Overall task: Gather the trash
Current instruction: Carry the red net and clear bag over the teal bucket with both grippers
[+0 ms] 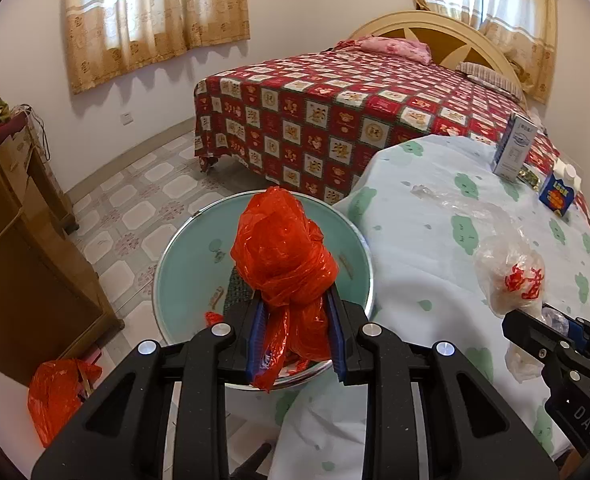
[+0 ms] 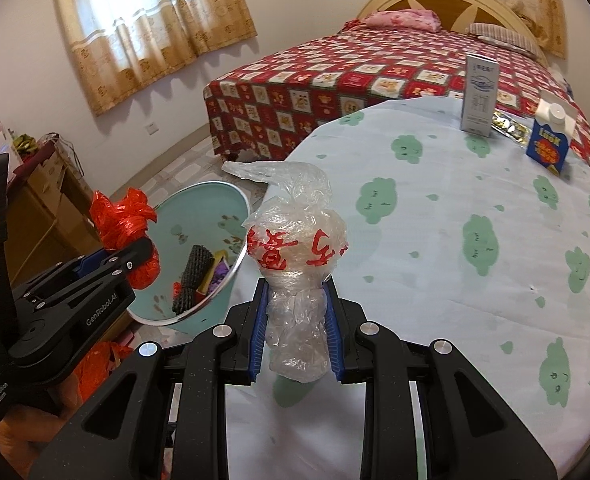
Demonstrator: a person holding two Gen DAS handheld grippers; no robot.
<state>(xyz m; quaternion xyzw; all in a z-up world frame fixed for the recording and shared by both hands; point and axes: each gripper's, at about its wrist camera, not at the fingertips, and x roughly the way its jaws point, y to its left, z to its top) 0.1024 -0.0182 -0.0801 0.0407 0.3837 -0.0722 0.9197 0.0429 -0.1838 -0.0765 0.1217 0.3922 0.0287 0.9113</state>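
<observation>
My left gripper [image 1: 295, 300] is shut on a crumpled red plastic bag [image 1: 283, 252] and holds it over the pale green trash bin [image 1: 183, 264]; it also shows in the right wrist view [image 2: 123, 220]. My right gripper [image 2: 295, 284] is shut on a crumpled clear plastic bag with red print [image 2: 295, 240], held above the table's left edge, right of the bin [image 2: 199, 216]. The clear bag also shows in the left wrist view [image 1: 511, 276]. The bin holds a black mesh piece [image 2: 191, 276] and other scraps.
The round table has a white cloth with green clouds [image 2: 435, 240]. A white carton [image 2: 479, 94], a blue carton [image 2: 549, 140] and a shiny wrapper [image 2: 509, 124] stand at its far side. A red-quilted bed [image 1: 335, 112] lies behind. A wooden cabinet [image 1: 19, 248] and another red bag [image 1: 55, 392] are at left.
</observation>
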